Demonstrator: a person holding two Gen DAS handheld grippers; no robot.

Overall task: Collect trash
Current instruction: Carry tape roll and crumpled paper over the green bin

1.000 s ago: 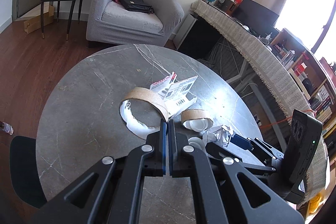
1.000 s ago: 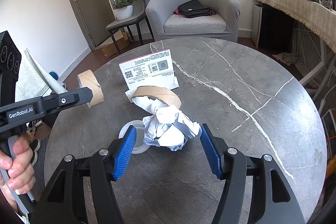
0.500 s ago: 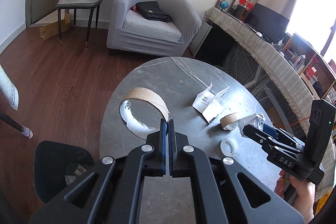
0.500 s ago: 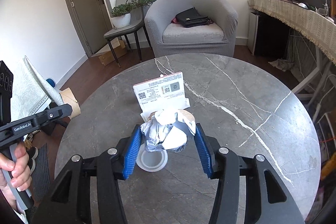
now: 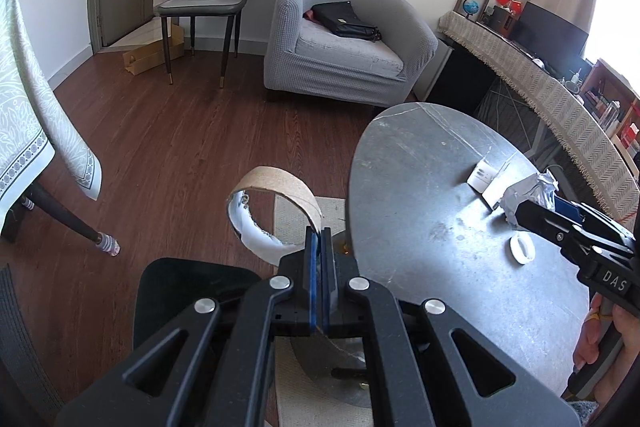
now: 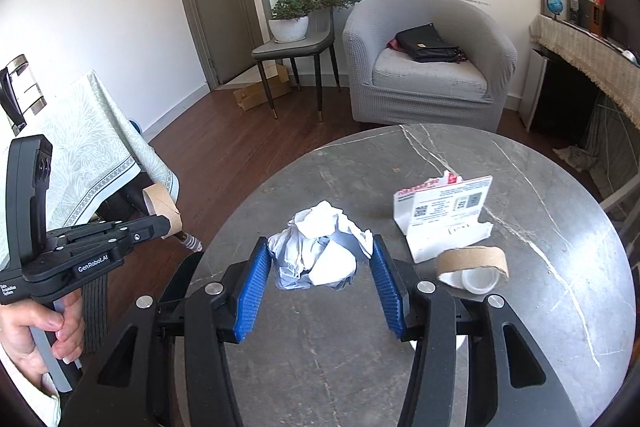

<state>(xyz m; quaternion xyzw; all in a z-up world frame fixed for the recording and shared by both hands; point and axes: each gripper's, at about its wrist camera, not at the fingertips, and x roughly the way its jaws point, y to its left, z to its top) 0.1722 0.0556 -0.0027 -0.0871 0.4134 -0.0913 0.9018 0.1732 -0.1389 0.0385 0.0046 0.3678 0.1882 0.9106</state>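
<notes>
The left gripper [image 5: 319, 239], clamped on the cardboard ring [image 5: 272, 203], has swung off the table [image 5: 420, 187]; the right gripper [image 6: 316, 267] now grips the paper wad [image 6: 320, 247] at frame centre.

My left gripper [image 5: 319, 247], at lower centre of its frame, has its pads pressed together. My right gripper [image 6: 316, 263] sits half-spread, blue pads [image 6: 252, 287] apart.

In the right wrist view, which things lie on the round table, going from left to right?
Crumpled paper between the right gripper's jaws → torn white package → cardboard tape roll.
</notes>
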